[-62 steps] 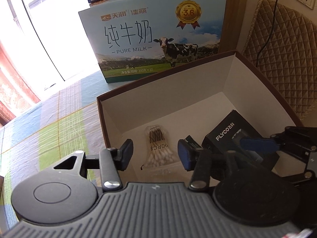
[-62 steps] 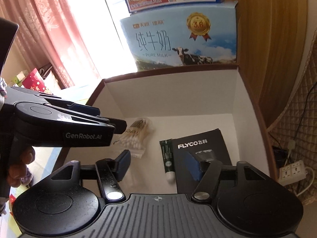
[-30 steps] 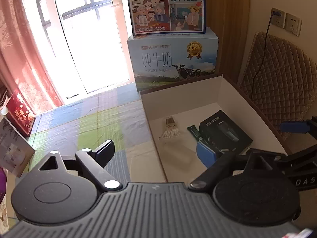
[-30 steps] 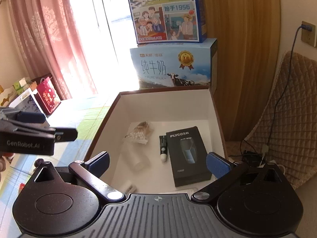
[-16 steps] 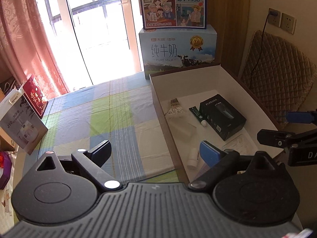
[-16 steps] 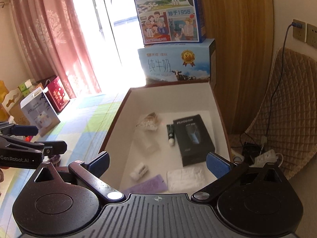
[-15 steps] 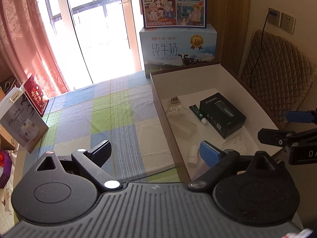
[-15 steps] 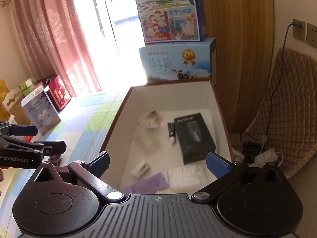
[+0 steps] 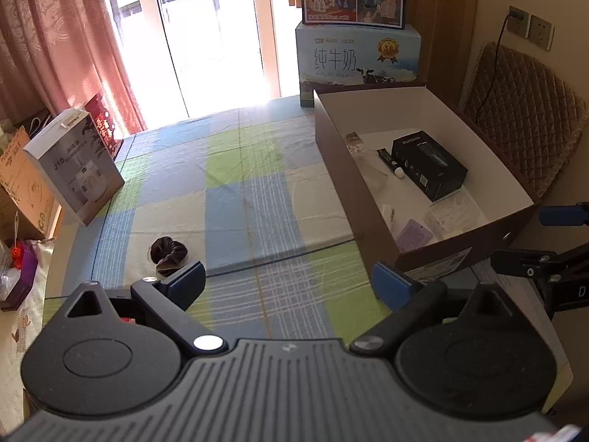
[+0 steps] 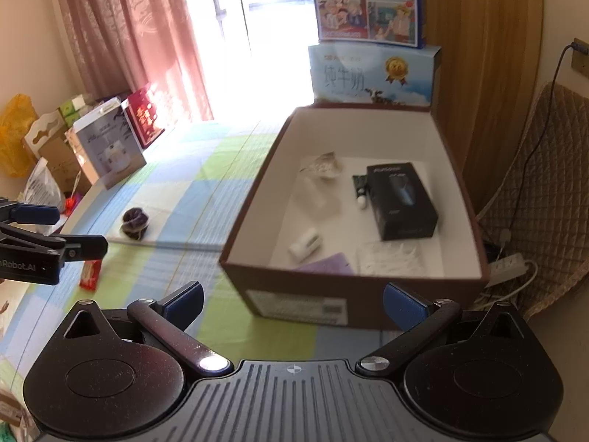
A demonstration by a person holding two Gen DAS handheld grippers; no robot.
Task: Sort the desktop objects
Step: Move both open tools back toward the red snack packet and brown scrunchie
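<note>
L gripper (image 9: 287, 281): jaws wide apart, just opened further, nothing between.
R gripper (image 10: 292, 304): jaws apart, empty.
Scrunchie (image 9: 168, 256): near table's left edge.

The red packet (image 10: 90, 274) is partly hidden behind the left gripper (image 10: 79, 230), its label unreadable.

The left gripper (image 9: 289, 281) is black with round discs, silver screws and blue pads. The right gripper (image 10: 292, 304) looks the same.
</note>
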